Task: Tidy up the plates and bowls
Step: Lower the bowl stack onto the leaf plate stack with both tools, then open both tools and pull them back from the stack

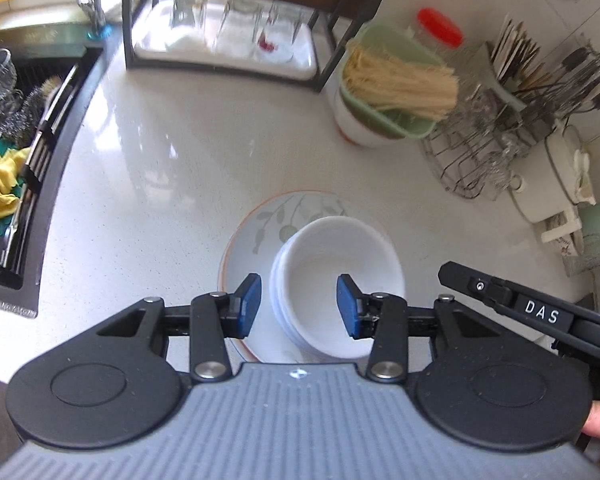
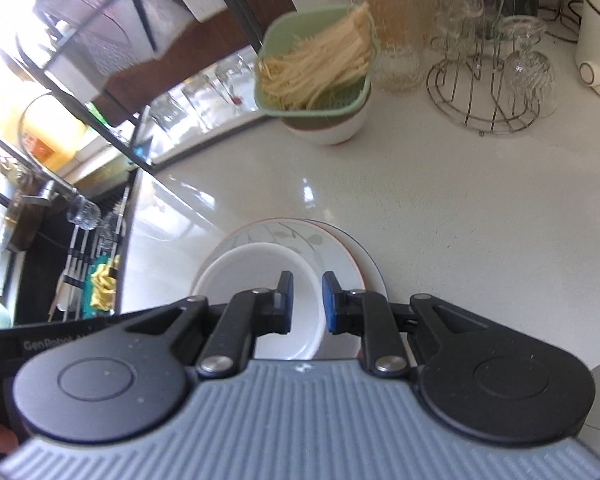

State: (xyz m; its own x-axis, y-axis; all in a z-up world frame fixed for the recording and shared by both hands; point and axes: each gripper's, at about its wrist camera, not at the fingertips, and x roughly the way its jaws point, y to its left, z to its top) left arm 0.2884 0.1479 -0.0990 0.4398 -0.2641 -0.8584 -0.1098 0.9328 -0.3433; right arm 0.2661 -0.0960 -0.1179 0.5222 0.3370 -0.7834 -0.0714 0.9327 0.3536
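Note:
A stack of white bowls [image 1: 332, 276] [image 2: 260, 280] sits on a leaf-patterned plate [image 1: 260, 232] [image 2: 284, 236] on the white counter. In the right wrist view a second plate [image 2: 366, 268] with a dark rim shows beneath it. My left gripper [image 1: 298, 304] hovers above the bowls, open, its blue pads on either side of the stack's left rim without touching it. My right gripper [image 2: 306, 304] hangs over the bowls' right rim, shut to a narrow slit with nothing in it. In the left wrist view the right gripper [image 1: 460, 280] stays clear of the bowls.
A sink [image 1: 12, 120] with a yellow cloth [image 1: 0, 184] lies at left. At the back stand a rack of glasses [image 1: 224, 36], a green colander of noodles [image 1: 392, 84] on a white bowl, a wire glass stand [image 1: 480, 140] and a white pot [image 1: 560, 168].

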